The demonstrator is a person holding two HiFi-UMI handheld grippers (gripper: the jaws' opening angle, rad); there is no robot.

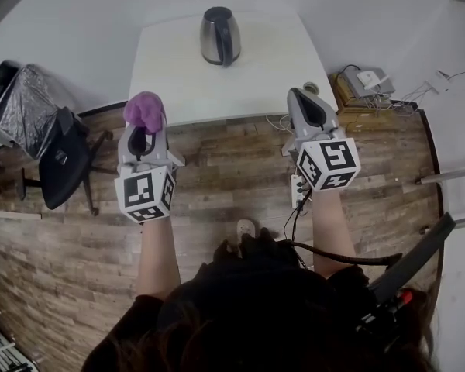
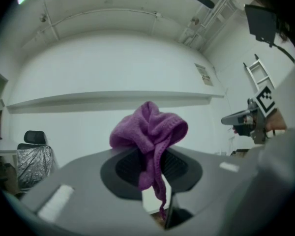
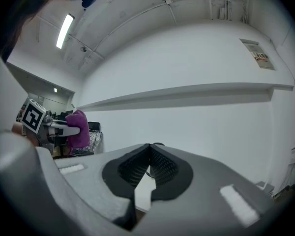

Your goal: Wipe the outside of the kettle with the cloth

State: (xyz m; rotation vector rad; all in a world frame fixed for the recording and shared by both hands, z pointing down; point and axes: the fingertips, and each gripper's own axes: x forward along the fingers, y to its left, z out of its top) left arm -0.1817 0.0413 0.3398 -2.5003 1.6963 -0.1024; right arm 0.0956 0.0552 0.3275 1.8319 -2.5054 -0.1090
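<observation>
A steel kettle (image 1: 219, 36) with a black handle stands upright near the far edge of the white table (image 1: 256, 76). My left gripper (image 1: 145, 121) is shut on a bunched purple cloth (image 1: 144, 111) just in front of the table's near left edge; the cloth (image 2: 148, 136) bulges above the pads and a strand hangs down between them. My right gripper (image 1: 308, 103) is shut with nothing in it, at the table's near right edge. Both grippers point level toward the table. In the right gripper view the left gripper and its cloth (image 3: 77, 128) show at far left.
A black office chair (image 1: 58, 153) with a silver cover stands on the wooden floor to the left. Boxes and devices (image 1: 363, 84) lie on the floor right of the table, and a power strip (image 1: 297, 188) with cables lies below my right gripper. A stepladder (image 2: 259, 77) stands by the wall.
</observation>
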